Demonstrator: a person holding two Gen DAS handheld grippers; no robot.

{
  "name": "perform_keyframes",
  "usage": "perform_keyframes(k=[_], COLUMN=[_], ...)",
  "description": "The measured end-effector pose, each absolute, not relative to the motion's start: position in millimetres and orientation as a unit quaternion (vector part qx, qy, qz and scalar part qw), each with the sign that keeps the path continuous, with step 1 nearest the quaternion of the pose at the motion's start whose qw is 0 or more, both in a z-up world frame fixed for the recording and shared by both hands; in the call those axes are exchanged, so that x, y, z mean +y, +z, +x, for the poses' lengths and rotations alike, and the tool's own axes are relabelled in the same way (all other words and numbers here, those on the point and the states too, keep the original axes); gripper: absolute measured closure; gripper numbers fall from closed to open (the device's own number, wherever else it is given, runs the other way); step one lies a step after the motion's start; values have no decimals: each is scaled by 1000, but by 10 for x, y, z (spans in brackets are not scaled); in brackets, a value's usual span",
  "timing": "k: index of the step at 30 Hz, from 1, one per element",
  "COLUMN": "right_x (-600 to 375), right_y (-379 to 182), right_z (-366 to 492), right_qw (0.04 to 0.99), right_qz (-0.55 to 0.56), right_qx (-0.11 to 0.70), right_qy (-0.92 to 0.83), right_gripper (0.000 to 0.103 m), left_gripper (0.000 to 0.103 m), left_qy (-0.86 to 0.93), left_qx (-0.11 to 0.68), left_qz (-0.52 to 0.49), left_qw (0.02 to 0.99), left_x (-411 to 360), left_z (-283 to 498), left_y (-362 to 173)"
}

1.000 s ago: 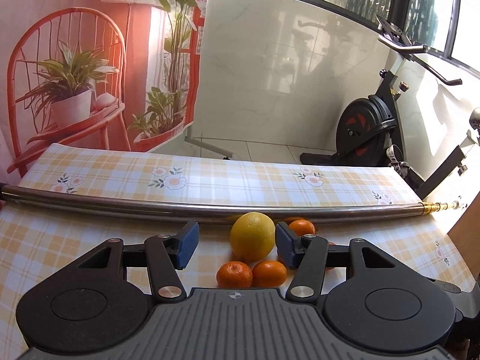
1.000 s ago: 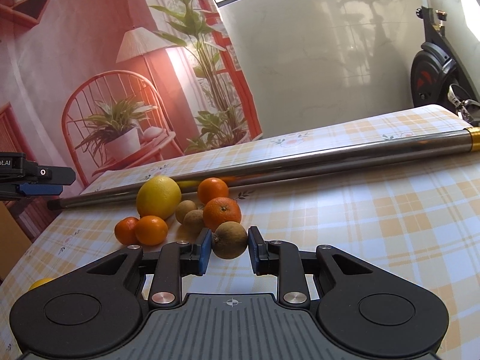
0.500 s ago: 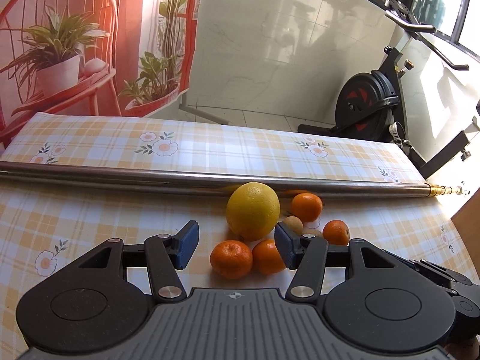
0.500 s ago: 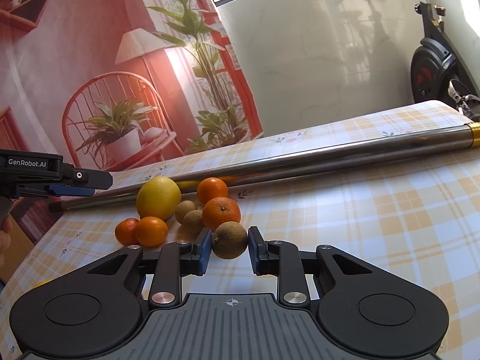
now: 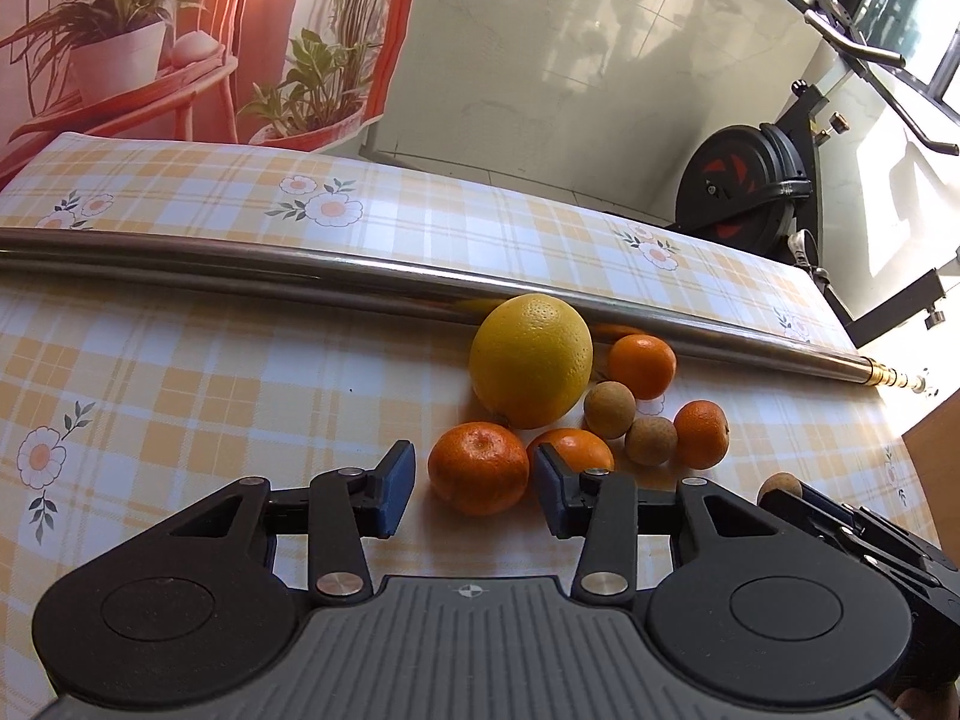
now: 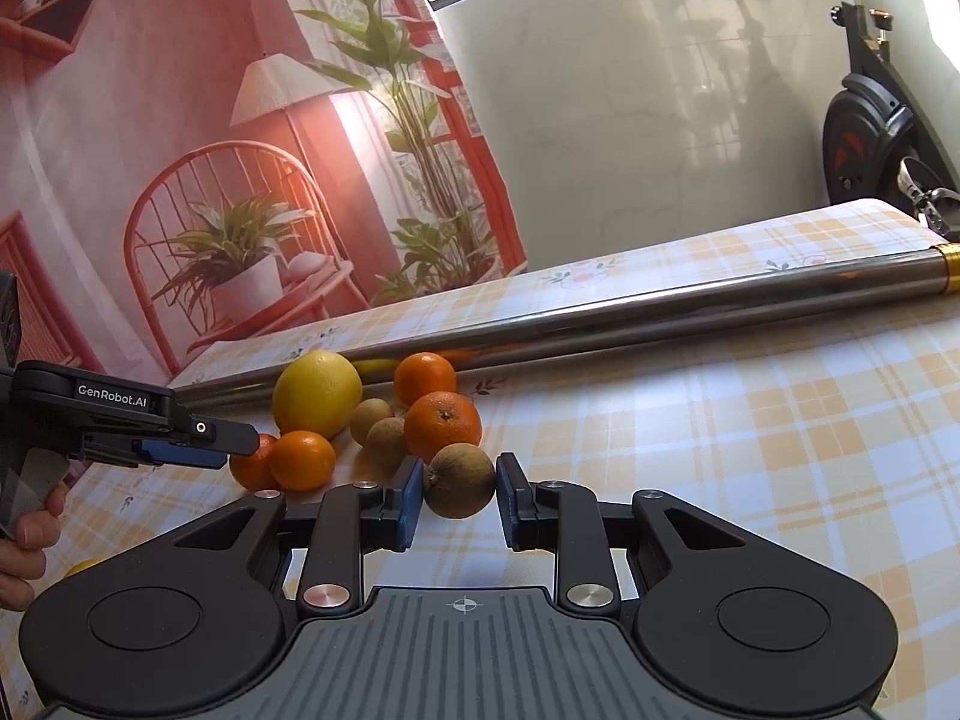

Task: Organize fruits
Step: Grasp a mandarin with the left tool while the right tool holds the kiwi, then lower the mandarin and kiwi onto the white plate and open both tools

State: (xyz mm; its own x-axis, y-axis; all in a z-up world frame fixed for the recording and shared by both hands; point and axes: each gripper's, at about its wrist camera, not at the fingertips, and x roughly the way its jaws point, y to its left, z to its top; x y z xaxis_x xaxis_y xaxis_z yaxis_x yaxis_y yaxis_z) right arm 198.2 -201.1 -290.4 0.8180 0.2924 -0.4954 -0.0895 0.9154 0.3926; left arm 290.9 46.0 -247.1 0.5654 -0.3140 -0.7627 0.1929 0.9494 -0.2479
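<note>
The fruits sit clustered on the surface (image 5: 180, 372), just in front of the metal pole (image 5: 240, 264) that runs across it toward the far edge. The left tool (image 5: 474, 483) is spread wide, its blue pads flanking the nearest tangerine (image 5: 478, 468) without touching it; a second tangerine (image 5: 570, 450) sits right against the right-hand pad. The right tool (image 6: 459, 489) is pinching, or all but pinching, a brown kiwi-like fruit (image 6: 460, 480) at the near side of the cluster; whether both pads bear on it I cannot tell.

For the left grasp to go well, the pads should straddle the tangerine at its widest part, and the tool probably wants a nudge leftward so the right pad clears the neighbouring one. Close gently: the peel is soft and the fruit round, so it may squirt forward into the big yellow citrus (image 5: 531, 360). Lifting straight up should keep the small brown fruits (image 5: 609, 418) from rolling.
</note>
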Motion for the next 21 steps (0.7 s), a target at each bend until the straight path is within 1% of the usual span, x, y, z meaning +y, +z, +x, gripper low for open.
perform_keyframes(k=[7, 15, 21], right_x=[-2011, -2013, -2013], right_y=[-2904, -2902, -2899], right_z=[1984, 1984, 1983], right_qw=[937, 936, 936], right_qz=[179, 179, 179], right_qx=[284, 284, 284], right_qy=[102, 102, 102], right_gripper=[79, 79, 79], left_gripper=[62, 63, 63], left_qy=[-150, -156, -160], left_qx=[443, 432, 413], left_qz=[-62, -35, -32], left_qw=[882, 887, 896], left_x=[413, 411, 455], left_z=[2895, 2803, 2671], left_y=[-2528, -2469, -2307])
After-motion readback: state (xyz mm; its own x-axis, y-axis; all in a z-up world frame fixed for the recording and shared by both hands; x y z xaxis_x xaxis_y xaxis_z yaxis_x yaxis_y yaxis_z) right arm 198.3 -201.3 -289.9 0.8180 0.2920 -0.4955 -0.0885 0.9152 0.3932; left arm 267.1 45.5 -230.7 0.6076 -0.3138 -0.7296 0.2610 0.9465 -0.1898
